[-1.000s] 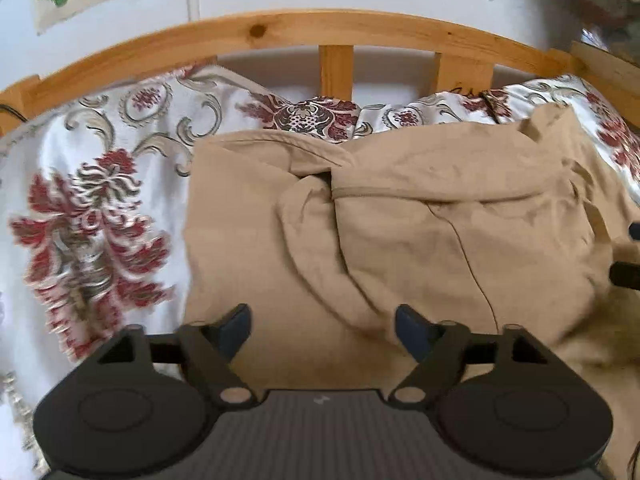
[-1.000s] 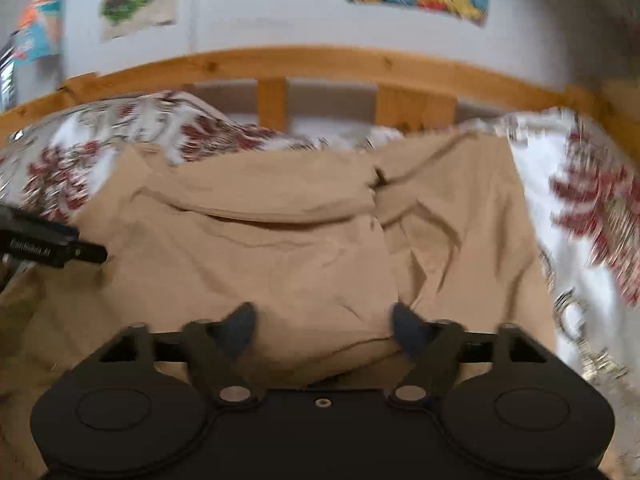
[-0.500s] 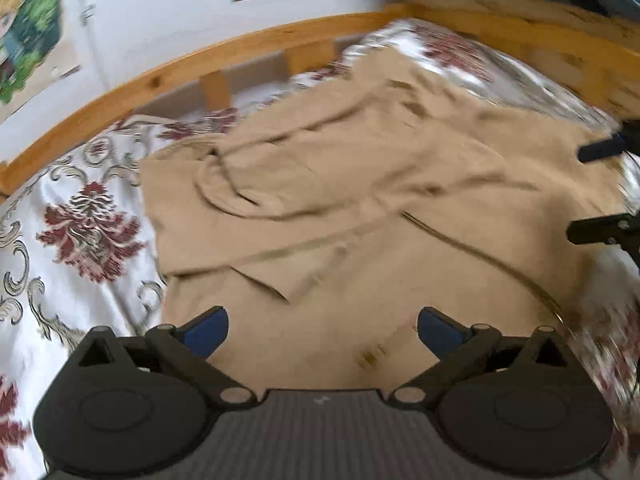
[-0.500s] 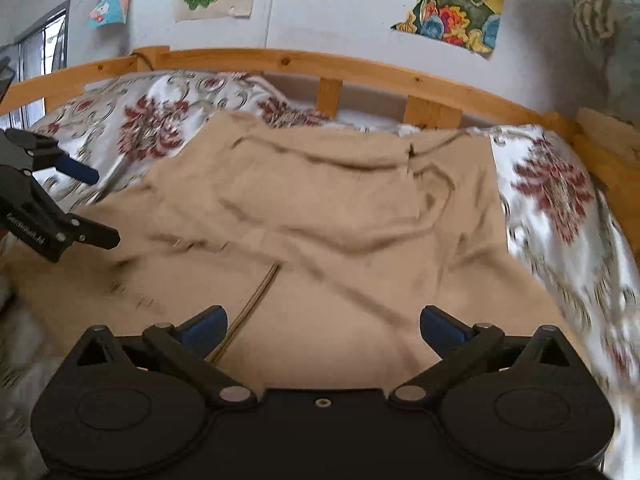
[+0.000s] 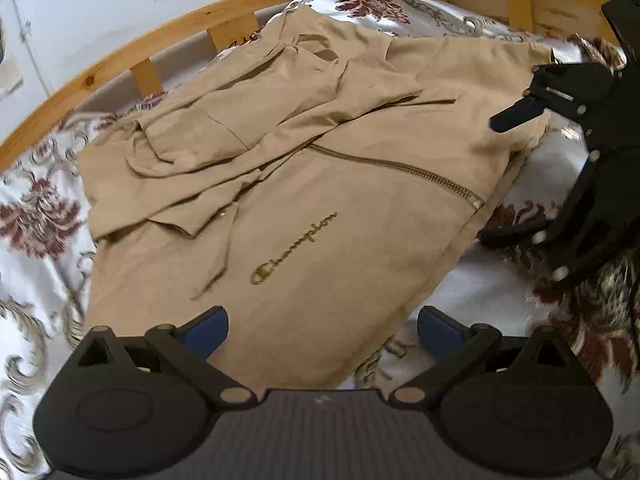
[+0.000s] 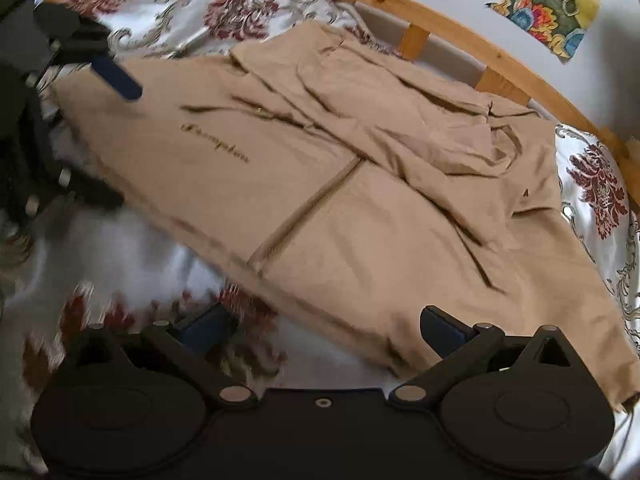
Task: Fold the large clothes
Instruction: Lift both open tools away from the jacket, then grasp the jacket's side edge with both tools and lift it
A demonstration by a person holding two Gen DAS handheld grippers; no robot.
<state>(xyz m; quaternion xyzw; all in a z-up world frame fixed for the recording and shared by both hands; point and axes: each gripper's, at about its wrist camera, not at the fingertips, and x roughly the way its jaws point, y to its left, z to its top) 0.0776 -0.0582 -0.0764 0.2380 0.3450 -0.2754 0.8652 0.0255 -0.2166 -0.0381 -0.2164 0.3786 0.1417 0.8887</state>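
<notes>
1. Lying front-up on the floral bedspread (image 5: 36,216), the tan zip hoodie (image 5: 320,208) is showing its sleeves and hood already folded across the chest.
2. Hovering near its hem, the left gripper (image 5: 322,330) and right gripper (image 6: 324,326) are both standing wide apart, holding nothing.
3. Remaining, I judge: folding the body up into a compact stack.

One tan jacket (image 5: 320,208), one floral bedspread (image 5: 40,216), one wooden bedframe (image 5: 120,56), two grippers.
</notes>
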